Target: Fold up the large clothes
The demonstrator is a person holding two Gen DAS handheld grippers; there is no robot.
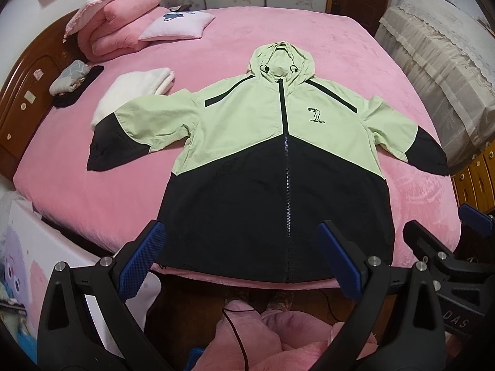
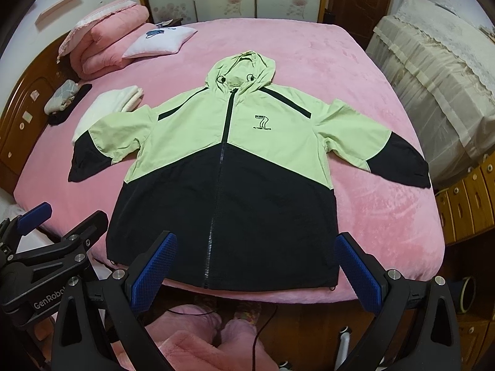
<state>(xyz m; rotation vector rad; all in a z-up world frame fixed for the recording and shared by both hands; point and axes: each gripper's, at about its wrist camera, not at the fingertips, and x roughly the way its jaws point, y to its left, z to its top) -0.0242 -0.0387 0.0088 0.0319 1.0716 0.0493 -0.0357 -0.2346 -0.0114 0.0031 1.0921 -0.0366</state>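
Note:
A hooded jacket (image 1: pixel 247 123) (image 2: pixel 198 142), light green on top and black below, lies flat and zipped on the pink bed (image 1: pixel 92 198) (image 2: pixel 371 204), sleeves spread out, hem at the near edge. My left gripper (image 1: pixel 244 256) hovers open above the hem, nothing between its blue pads (image 1: pixel 142 262). My right gripper (image 2: pixel 256 266) is open too, over the hem on the right side, holding nothing. In the left wrist view the right gripper (image 1: pixel 445 232) shows at the right edge; in the right wrist view the left gripper (image 2: pixel 62 222) shows at the left.
A folded white garment (image 1: pixel 136 89) (image 2: pixel 105 105) lies under the jacket's left sleeve. Pink quilts (image 1: pixel 117 18) and a pillow (image 1: pixel 178 24) sit by the wooden headboard (image 1: pixel 27 92). A cloth-covered cabinet (image 1: pixel 439 61) stands right of the bed. A person's pink slippers (image 2: pixel 216 334) are on the floor below.

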